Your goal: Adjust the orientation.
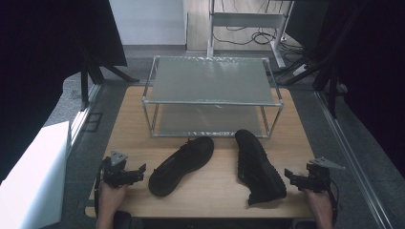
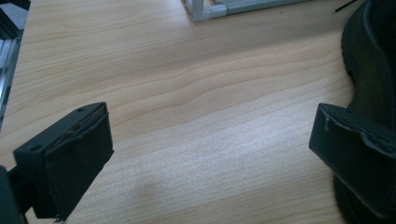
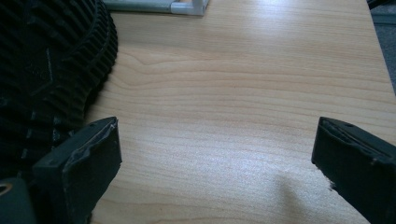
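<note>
Shoes (image 1: 260, 164) untouched; both grippers' fingers (image 2: 70, 154) wide apart.

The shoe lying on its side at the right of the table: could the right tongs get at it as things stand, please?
Probably yes. The right tongs are open, beside the tipped shoe, with bare table between their jaws and nothing blocking the way. Its ribbed sole faces them.

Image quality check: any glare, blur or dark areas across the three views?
High view: dim, edges nearly black, black shoes lose detail. Left gripper view: soft sheen on the wooden table, near tool jaws slightly blurred. Right gripper view: bright glare patch on the wood, shoe sole ridges sharp.
</note>
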